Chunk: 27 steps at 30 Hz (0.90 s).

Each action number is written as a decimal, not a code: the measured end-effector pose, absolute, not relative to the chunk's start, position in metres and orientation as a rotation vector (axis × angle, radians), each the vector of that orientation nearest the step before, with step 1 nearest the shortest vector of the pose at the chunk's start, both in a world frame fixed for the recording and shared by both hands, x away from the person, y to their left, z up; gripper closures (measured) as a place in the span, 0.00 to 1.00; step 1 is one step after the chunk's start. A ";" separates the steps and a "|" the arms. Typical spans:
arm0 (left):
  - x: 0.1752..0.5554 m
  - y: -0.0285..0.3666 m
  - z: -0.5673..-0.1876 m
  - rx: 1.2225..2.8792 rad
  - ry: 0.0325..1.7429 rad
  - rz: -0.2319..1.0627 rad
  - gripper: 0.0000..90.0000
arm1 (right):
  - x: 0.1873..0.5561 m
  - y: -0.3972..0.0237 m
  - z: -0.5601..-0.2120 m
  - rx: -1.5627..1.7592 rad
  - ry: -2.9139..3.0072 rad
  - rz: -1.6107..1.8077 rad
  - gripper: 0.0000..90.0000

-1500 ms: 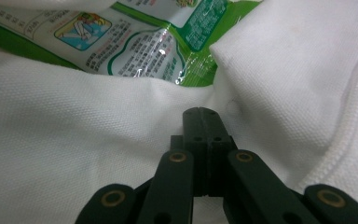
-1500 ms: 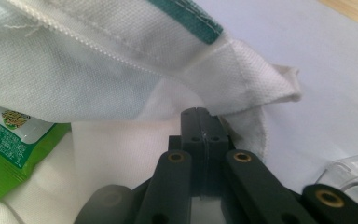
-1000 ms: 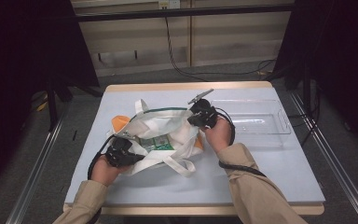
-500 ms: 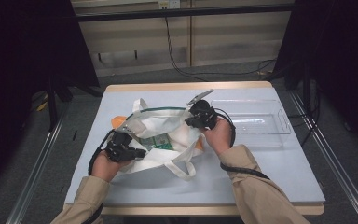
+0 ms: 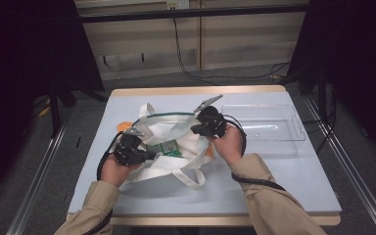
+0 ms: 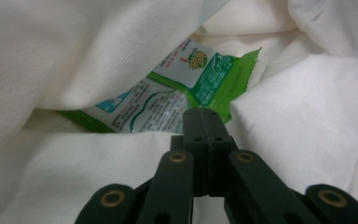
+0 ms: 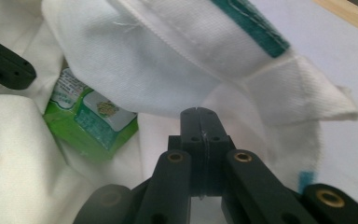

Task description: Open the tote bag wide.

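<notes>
A white cloth bag (image 5: 178,131) with a green-trimmed rim lies open-mouthed on the pale blue table (image 5: 284,176). Inside it lies a green snack packet (image 5: 165,148). My left gripper (image 5: 149,154) is at the mouth's left side, jaws shut; in the left gripper view its tip (image 6: 205,112) rests among white folds just short of the packet (image 6: 168,102). At the mouth's right side is my right gripper (image 5: 196,129), and its shut jaws (image 7: 199,112) sit under the raised rim (image 7: 186,51). The packet (image 7: 88,126) lies to their left. No cloth shows between either pair of jaws.
A clear plastic tray (image 5: 298,132) sits at the table's right rear, close beside the right hand. Something orange (image 5: 124,127) peeks out from under the bag's left side. The bag's handle loop (image 5: 191,176) lies toward the front edge. Dark floor and metal rails flank the table.
The left gripper has crept slightly farther up toward the bag's mouth. The right gripper and the bag look unchanged.
</notes>
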<state>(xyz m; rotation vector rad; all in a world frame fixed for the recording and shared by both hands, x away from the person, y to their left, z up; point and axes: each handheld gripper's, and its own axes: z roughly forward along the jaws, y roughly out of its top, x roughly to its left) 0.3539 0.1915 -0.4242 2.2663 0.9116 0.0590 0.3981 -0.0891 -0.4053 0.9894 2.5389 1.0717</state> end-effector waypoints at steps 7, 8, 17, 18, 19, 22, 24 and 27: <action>0.356 0.187 -0.426 2.280 0.900 0.059 1.00 | 0.396 -0.086 -0.405 0.987 2.555 1.090 1.00; 0.356 0.187 -0.427 2.276 0.902 0.058 1.00 | 0.396 -0.085 -0.405 0.987 2.558 1.090 1.00; 0.352 0.184 -0.432 2.316 0.879 0.023 1.00 | 0.391 -0.083 -0.411 0.979 2.576 1.102 0.99; 0.351 0.183 -0.432 2.296 0.898 0.021 1.00 | 0.391 -0.083 -0.411 0.979 2.576 1.102 0.99; 0.350 0.184 -0.433 2.291 0.899 0.027 1.00 | 0.391 -0.084 -0.412 0.980 2.581 1.097 0.99; 0.350 0.186 -0.434 2.283 0.908 0.030 1.00 | 0.389 -0.085 -0.415 0.983 2.580 1.114 0.99; 0.351 0.188 -0.433 2.292 0.900 0.034 1.00 | 0.388 -0.085 -0.415 0.978 2.584 1.108 0.99; 0.353 0.189 -0.430 2.285 0.906 0.048 1.00 | 0.384 -0.085 -0.414 0.963 2.593 1.125 0.99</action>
